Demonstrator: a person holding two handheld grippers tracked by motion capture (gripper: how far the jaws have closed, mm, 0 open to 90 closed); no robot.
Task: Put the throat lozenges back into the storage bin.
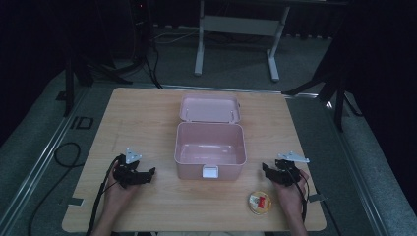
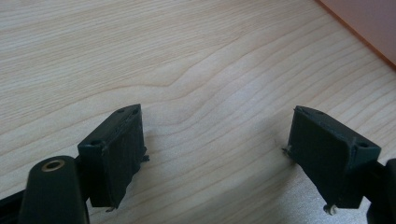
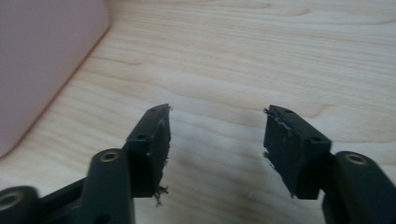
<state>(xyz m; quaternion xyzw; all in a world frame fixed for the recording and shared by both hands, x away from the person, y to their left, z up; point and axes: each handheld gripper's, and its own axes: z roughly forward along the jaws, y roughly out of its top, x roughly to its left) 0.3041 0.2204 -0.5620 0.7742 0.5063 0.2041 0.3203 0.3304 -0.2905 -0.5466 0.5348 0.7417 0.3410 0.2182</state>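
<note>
Both tongs, left [image 1: 150, 171] and right [image 1: 265, 168], gape beside the pink box [image 1: 210, 150].

Black two-jaw left gripper [image 1: 147, 173] and right gripper [image 1: 266, 169], each topped by a grey three-cornered plate. Dark cables trailing back along bare forearms. Square pads [image 3: 289, 147] frayed, screw holes showing.

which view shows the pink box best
The high view: the pink box shows whole there, open and empty, lid laid back, white latch in front. The left gripper view catches one corner; the right gripper view, a blurred side wall.
</note>
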